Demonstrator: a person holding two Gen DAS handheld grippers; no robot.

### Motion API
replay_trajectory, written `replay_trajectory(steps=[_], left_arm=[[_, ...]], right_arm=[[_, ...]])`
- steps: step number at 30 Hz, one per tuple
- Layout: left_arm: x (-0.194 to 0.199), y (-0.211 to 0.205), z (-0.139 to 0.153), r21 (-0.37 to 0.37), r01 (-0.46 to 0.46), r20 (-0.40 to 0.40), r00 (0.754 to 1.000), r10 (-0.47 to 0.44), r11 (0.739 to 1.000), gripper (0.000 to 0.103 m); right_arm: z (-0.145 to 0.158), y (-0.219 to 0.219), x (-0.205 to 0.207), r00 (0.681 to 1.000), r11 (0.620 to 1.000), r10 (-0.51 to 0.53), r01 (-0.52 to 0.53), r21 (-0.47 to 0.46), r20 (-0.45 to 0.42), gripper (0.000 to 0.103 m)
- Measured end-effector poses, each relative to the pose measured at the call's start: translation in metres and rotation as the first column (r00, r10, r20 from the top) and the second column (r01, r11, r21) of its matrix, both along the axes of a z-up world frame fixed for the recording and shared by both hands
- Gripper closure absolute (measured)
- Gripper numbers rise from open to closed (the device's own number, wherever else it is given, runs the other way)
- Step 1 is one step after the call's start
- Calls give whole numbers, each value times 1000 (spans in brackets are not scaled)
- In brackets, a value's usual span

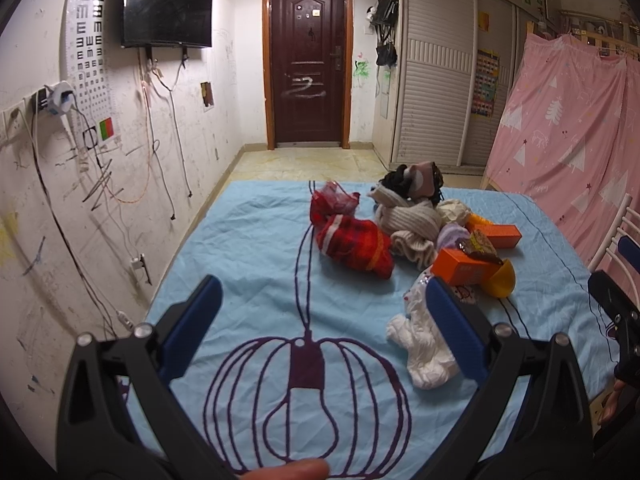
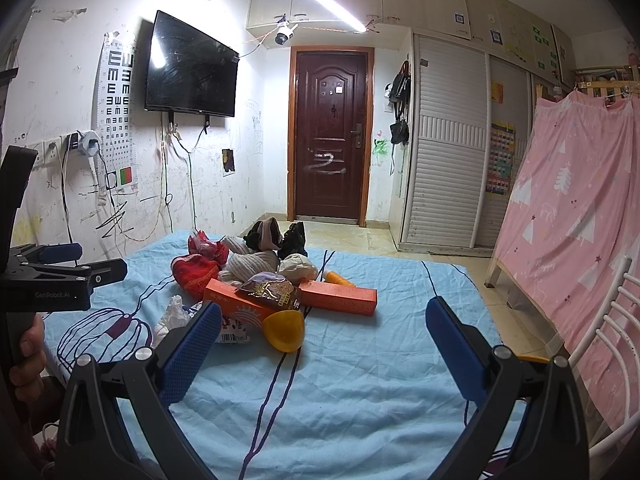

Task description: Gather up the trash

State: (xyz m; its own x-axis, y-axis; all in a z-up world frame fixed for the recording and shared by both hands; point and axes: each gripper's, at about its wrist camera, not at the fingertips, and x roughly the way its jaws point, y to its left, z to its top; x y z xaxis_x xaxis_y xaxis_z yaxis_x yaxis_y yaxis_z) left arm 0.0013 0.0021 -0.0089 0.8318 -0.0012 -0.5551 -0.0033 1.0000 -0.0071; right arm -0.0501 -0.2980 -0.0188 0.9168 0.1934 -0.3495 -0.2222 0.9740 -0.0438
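A big blue sheet (image 2: 360,380) covers the bed, with a purple lamp drawing on it. In the middle lies a pile of soft clothes mixed with trash.

The clothes sit at the back of the pile: a red knit piece (image 1: 354,246), a beige knit scarf (image 1: 408,220) and some dark things behind them. A white crumpled cloth (image 1: 424,348) lies at the near edge of the pile.

The trash sits in front of the clothes. There are two orange boxes (image 2: 340,298), touching each other. A shiny snack wrapper (image 2: 272,292) lies on top of them. A yellow plastic cup (image 2: 285,330) lies on its side, just beside the near box.

The left gripper (image 1: 320,320) hangs over the lamp drawing with its blue jaws wide apart and nothing between them. The right gripper (image 2: 322,338) is also spread wide and holds nothing. It points at the bed, with the yellow cup just ahead of its left finger.

It looks like the very start of the job, since no trash is picked up yet. The next move likely calls for reaching forward to the cup or the wrapper and squeezing it, without grabbing any clothes. No bin or bag for the trash can be seen.
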Motion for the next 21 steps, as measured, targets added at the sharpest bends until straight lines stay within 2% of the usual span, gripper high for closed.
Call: replay_trajectory(steps=[21], left_arm=[[2, 2, -9, -7, 4, -11, 1000, -4, 1000, 6]], right_arm=[[-3, 2, 3, 1000, 1000, 4, -4, -11, -9, 8]])
